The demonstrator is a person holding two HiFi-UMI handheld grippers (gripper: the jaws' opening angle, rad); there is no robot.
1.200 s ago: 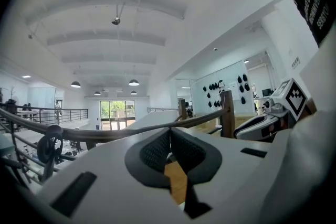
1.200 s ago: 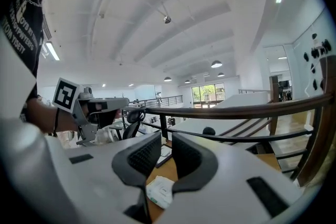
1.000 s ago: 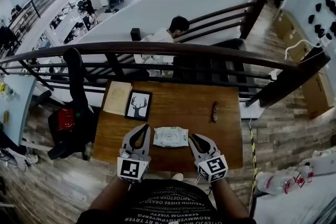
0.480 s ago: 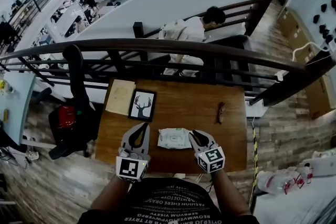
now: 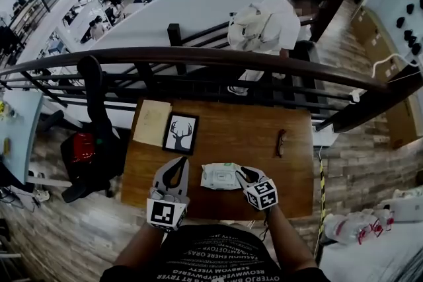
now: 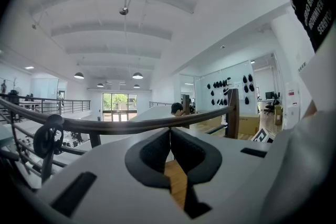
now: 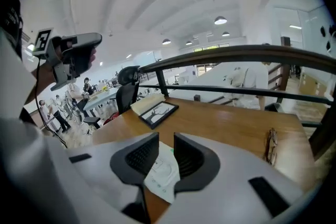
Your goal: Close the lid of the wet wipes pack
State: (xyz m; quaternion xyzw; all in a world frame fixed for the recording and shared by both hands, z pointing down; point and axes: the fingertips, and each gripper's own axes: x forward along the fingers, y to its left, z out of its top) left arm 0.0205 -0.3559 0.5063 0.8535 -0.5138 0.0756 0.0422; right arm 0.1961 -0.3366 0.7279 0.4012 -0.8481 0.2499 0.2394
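left gripper [image 5: 177,163]: you hold it over the near edge of the counter, left of the pack and apart from it. Its fingers are pressed together tip to tip with nothing between them.
right gripper [image 7: 166,136]: you have it tilted down at the pack's right end. Its fingers stand a narrow gap apart and have just been opening. The pack shows through the gap, and neither pad presses on it.
wet wipes pack [image 5: 219,176]: it lies flat near the counter's front edge, between your two grippers. Whether its lid is down you cannot tell.
counter [image 5: 231,132]: brown wood, its far side against the railing.
deer picture [image 5: 179,133]: framed and lying flat, beyond your left gripper.
tan pad [image 5: 151,122]: just left of the deer picture.
glasses [image 5: 281,142]: toward the right side, well apart from the pack.
railing [image 5: 198,57]: dark, curving across behind the counter.
person [image 5: 271,23]: in a white top on the stairs past the railing.
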